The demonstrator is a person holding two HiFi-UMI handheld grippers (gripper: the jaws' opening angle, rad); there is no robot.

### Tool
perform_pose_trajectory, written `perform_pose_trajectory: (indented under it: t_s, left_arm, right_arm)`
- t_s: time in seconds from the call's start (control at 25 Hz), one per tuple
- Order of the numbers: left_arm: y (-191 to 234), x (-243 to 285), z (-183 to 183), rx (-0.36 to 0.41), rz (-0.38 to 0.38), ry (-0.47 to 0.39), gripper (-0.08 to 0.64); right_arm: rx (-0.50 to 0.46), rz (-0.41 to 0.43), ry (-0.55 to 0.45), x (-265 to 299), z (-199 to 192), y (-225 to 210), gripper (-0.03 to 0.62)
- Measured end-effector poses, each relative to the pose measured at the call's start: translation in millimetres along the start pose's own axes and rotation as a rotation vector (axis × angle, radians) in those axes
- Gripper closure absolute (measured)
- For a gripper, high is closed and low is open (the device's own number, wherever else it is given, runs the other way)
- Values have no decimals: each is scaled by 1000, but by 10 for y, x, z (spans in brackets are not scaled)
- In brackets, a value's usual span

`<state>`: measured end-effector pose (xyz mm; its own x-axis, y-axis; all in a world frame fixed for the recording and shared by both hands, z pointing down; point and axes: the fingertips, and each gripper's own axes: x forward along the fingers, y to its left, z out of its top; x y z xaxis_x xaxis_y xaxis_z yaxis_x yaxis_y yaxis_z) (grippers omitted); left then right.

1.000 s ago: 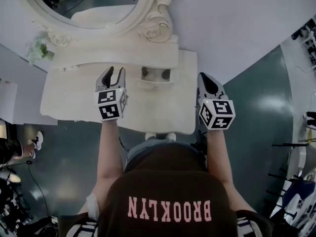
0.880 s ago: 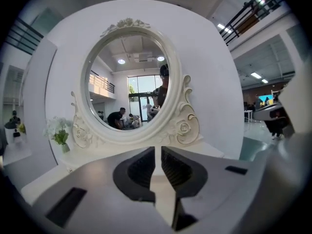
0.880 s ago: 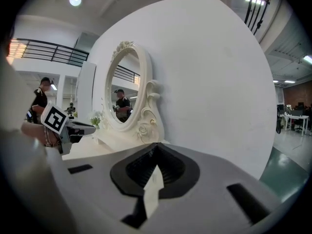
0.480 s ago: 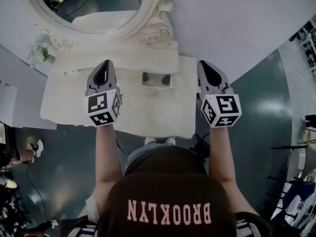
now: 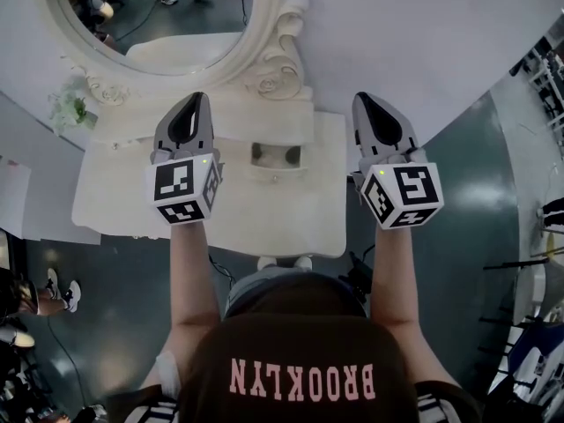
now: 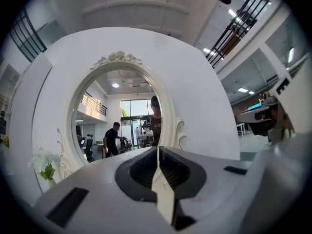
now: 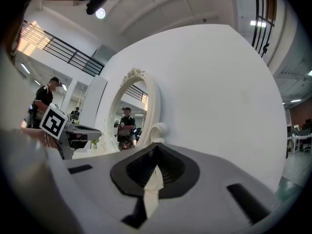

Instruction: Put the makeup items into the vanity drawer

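Gripper views, both level: only the white back panel (image 7: 219, 82) and the oval mirror (image 6: 122, 116). The head view adds the white vanity (image 5: 132, 192) and its small drawer (image 5: 276, 155), open at centre below the mirror. There's something dark inside, but I can't pick out individual makeup items. Left gripper (image 5: 195, 100) and right gripper (image 5: 362, 100) are above the vanity, either side of the drawer. Both have jaws pressed together with nothing between.
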<state>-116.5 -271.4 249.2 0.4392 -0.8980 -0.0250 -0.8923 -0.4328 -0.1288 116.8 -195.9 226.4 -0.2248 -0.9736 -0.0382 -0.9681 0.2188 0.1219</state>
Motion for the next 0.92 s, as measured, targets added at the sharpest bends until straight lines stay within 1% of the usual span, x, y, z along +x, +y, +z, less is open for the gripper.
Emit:
perform_pose_trajectory:
  t_s: [0.16,0.4,0.6,0.92]
  left_arm:
    - [-12,42,-21,-3,-8,10,546]
    - [22,47,-83,-21,1,33,546]
    - [-14,29,-102,-16,-8,38,546]
    - [-62,4,-59,-17,-18,27,546]
  right_arm:
    - [-5,3,27,12,-68,-11,598]
    - [24,-7,56,-29,-198,-23,598]
    - [36,-4,48,-47,-199,2,598]
    - [22,2,41,-57,-156,48,598]
